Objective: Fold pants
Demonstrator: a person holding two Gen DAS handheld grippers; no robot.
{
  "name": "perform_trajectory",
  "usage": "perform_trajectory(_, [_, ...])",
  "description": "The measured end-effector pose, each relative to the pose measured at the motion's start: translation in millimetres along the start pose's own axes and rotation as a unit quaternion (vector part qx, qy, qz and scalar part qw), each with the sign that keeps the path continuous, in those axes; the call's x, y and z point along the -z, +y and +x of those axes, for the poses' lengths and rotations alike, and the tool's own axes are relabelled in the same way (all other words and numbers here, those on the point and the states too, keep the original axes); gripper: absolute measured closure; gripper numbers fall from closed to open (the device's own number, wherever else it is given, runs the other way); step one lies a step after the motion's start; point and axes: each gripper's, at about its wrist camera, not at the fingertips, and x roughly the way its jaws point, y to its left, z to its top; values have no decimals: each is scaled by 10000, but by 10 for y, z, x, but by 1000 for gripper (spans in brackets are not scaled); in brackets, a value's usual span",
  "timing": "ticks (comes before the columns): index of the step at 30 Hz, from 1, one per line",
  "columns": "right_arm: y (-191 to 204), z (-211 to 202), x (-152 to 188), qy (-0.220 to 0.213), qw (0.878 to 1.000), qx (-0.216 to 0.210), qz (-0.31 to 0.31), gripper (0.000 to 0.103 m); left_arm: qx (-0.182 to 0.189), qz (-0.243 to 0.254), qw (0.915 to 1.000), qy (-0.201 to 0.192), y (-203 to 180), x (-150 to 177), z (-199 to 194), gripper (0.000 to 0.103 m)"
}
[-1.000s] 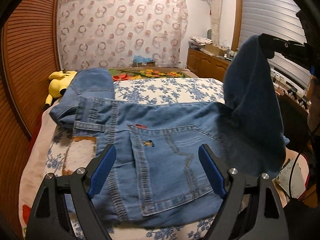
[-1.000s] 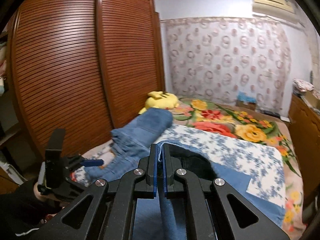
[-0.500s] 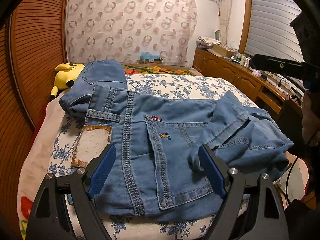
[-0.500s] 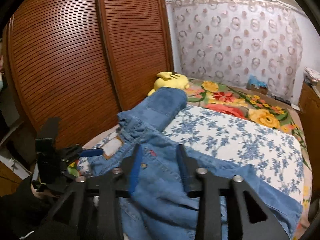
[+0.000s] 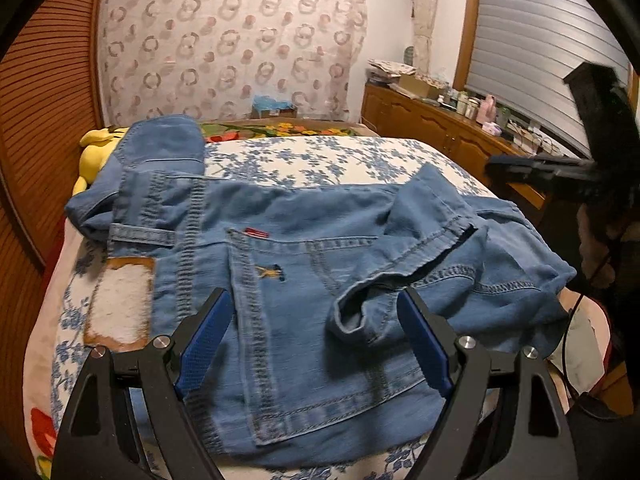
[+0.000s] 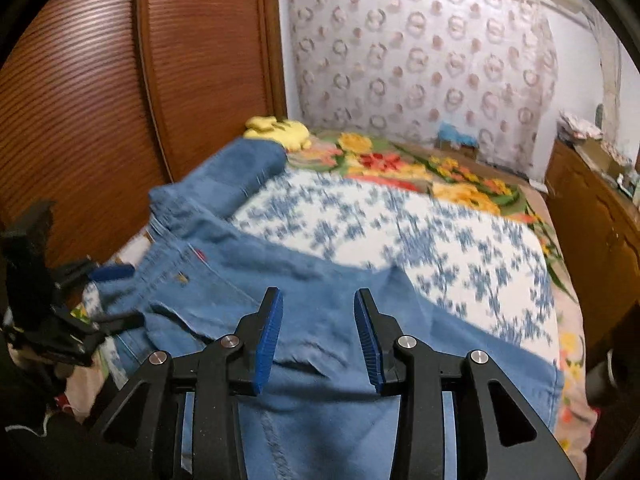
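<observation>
You are partway through, by my reading: the pants lie across the near end of the bed, waistband end toward your left beside the yellow plush toy, with 1 leg bent back over the seat so its hem opening sits crumpled on the back-pocket area. That first fold looks laid down but loose and uneven; what appears left is squaring that leg, smoothing it, and at least 1 more fold to make a compact stack. Your left hand-held gripper hovers over the near edge of the denim with its jaws spread wide, holding nothing. Further right, your right hand-held gripper is also parted, somewhat narrower, empty above the folded-over leg. As for containers, a cardboard box sits beyond the bed's far end with something blue in it; what it is, I cannot tell.
</observation>
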Motion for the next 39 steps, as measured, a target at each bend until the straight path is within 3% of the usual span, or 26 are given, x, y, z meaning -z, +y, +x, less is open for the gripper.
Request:
perform_trajectory(3, [-17, 92, 99, 266, 9996, -75, 101, 65, 58, 53, 10000, 52, -21, 13, 47, 18])
perform_trajectory(6, [-39, 220, 118, 484, 9985, -105, 223, 65, 140, 58, 9997, 174, -31, 47, 111, 27])
perform_trajectory(11, [-131, 417, 175, 691, 9962, -224, 476, 65, 346, 48, 9988, 348, -40, 85, 207, 54])
perform_trajectory(15, [-142, 488, 169, 767, 9948, -339, 572, 65, 404, 106, 9984, 387, -96, 58, 261, 60])
perform_trajectory(21, [-168, 693, 162, 874, 9913, -688, 702, 65, 506, 203, 9977, 402, -171, 44, 293, 79])
perform_trajectory(24, [-137, 743, 145, 944, 9909, -759, 584, 95, 522, 189, 9980, 313, -174, 42, 223, 91])
perform_trajectory(28, [-63, 560, -10, 572, 9938, -859, 425, 98, 575, 121, 9982, 82, -152, 8, 27, 96])
perform_trajectory(34, [134, 144, -405, -205, 9956, -914, 101, 98, 559, 45, 9976, -405, -98, -67, -418, 97])
perform_trajectory(39, [426, 13, -711, -549, 9933, -992, -238, 98, 434, -73, 9964, -722, 44, -66, -777, 97])
